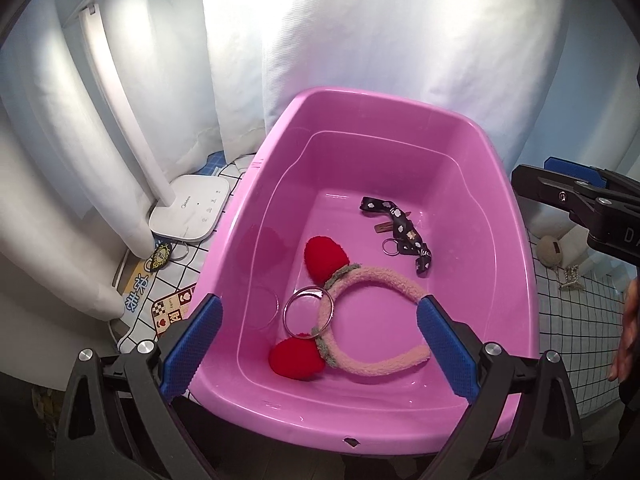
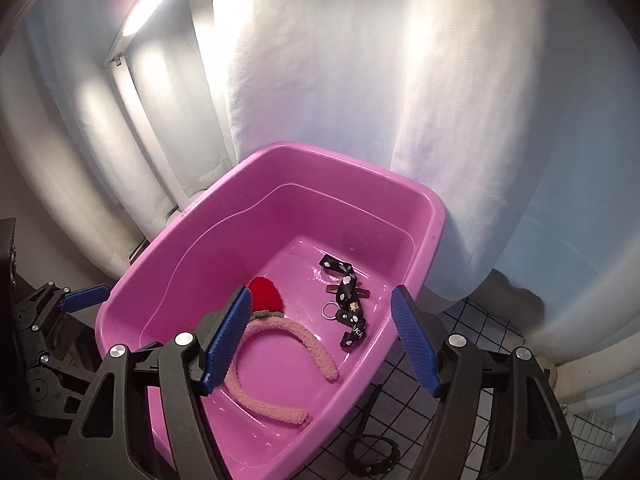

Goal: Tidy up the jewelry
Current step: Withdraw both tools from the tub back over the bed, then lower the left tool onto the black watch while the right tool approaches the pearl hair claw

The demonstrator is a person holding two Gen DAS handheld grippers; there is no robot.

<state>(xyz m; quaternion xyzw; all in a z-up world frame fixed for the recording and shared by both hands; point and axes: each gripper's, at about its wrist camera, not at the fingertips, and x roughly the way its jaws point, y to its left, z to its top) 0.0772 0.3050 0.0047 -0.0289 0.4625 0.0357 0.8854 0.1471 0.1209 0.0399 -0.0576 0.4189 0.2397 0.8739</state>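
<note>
Nearest, the left gripper (image 1: 318, 346) and the right gripper (image 2: 320, 340) both hang over the near end of the glossy pink plastic tub (image 1: 288, 128), blue-padded fingers spread wide and pinching nothing. Inside the tub, closest, lies the fuzzy pink headband with two red pompom ears (image 1: 372, 280), a plain silver metal bangle (image 1: 308, 311) resting against it. Farther in lies the black ribbon keychain strap with white print and a small key ring (image 1: 400, 228), and behind the tub stands the white fabric backdrop (image 1: 360, 32).
</note>
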